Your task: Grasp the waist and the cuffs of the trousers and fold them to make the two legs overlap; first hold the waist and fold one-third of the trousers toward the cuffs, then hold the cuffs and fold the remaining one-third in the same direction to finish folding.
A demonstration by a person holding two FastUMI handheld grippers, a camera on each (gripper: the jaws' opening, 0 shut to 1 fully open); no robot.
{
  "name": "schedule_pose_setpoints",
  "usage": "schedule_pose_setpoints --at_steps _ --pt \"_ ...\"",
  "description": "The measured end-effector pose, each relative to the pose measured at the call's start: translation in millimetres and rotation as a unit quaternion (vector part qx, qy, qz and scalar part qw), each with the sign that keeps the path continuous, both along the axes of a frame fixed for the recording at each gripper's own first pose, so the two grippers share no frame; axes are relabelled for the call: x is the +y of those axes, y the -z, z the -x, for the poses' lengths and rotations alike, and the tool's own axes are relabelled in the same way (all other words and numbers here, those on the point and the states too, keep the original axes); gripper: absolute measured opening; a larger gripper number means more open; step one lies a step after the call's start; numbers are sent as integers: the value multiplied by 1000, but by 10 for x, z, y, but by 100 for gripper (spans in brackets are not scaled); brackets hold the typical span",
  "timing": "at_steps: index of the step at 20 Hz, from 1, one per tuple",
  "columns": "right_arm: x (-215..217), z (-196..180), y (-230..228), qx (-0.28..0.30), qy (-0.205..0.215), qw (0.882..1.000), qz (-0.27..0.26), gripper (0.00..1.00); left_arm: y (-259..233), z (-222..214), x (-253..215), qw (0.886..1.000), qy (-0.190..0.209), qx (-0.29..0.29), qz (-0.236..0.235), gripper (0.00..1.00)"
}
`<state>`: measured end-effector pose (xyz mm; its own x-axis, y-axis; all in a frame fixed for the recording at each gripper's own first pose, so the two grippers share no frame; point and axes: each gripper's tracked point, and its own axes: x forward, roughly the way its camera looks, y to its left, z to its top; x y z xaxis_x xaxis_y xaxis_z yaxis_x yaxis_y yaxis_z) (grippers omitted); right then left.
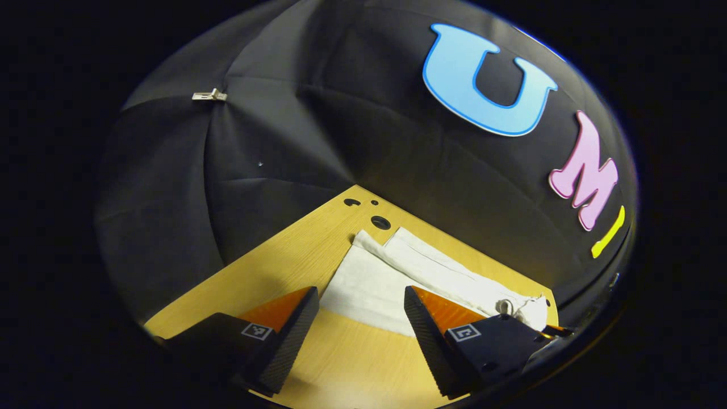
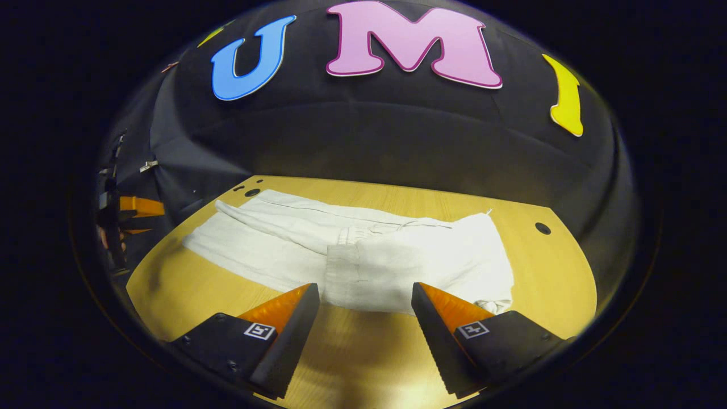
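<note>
Trousers: pale trousers [image 2: 352,250] are laid flat along the wooden bench [image 2: 562,267], seen in the right gripper view with the legs running toward the left and the bunched waist end with its drawstring toward the right; in the left gripper view the cloth [image 1: 392,278] is seen just ahead of the fingers.
Fold state: the two legs are judged to be already laid one over the other, since a long narrow band is seen; whether a third has been turned over at the middle cannot be told, though a raised edge is seen there.
Left hand-held gripper [image 1: 361,318]: released, jaws held wide apart above the bench, nothing held between them, the cloth's near edge just beyond.
Right hand-held gripper [image 2: 365,318]: released as well, jaws spread, poised just short of the near edge of the trousers at their middle, not touching.
Step in hand: judged to be the approach before a grasp for the thirds fold.
Next move: the waist edge is to be reached, both layers pinched together, then lifted and carried toward the cuffs without the legs being dragged apart.
Writing: small square coded markers are seen on the gripper bodies; no brand or readable label is seen on the trousers.
</note>
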<state>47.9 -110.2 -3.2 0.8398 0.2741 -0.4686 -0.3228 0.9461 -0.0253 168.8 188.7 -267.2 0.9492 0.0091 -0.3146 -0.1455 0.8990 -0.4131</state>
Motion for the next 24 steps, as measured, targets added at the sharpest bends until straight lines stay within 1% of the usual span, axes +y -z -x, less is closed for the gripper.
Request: schedule_pose_setpoints --at_steps 2,3,4,7,8,9,13,15,16,17,18,19,20,21,22,24 --pt "-146 158 -56 6 2 1000 6 100 148 -280 -22 1000 3 17 10 96" --pt "-223 255 -82 8 4 1000 10 100 232 -396 -42 1000 6 28 7 92" --pt "-311 339 -110 7 8 1000 15 100 298 -502 -71 999 7 37 -4 96" --pt "-558 650 -113 20 21 999 21 100 458 -737 -65 997 13 58 -57 95" --pt "-624 741 -110 27 26 999 21 100 521 -813 -77 995 14 65 -70 91" --pt "-697 818 -113 31 34 999 21 100 560 -856 -108 994 18 71 -78 95" --pt "-932 1018 -126 40 65 997 17 100 777 -878 -214 986 23 111 -121 96" --pt "-1002 1066 -120 46 79 996 6 100 763 -874 -217 985 13 106 -132 99" --pt "-1018 1082 -116 49 85 995 -1 100 771 -873 -225 985 11 107 -138 98" --pt "-1041 1097 -114 51 92 994 -5 100 786 -871 -227 982 15 113 -151 98" --pt "-1071 1109 -118 51 98 994 -7 100 827 -866 -250 977 23 121 -173 99" --pt "-1076 1129 -131 49 99 994 -7 100 813 -861 -290 973 36 121 -194 98" --pt "-1068 1151 -130 49 98 994 -6 99 829 -891 -318 973 39 117 -194 98" --pt "-1061 1164 -123 50 97 994 -4 98 828 -909 -322 974 36 116 -192 96" --pt "-1049 1186 -121 52 96 994 -3 98 839 -919 -317 974 39 117 -190 96" --pt "-1033 1216 -135 52 99 994 -7 98 827 -897 -386 972 55 121 -196 88"
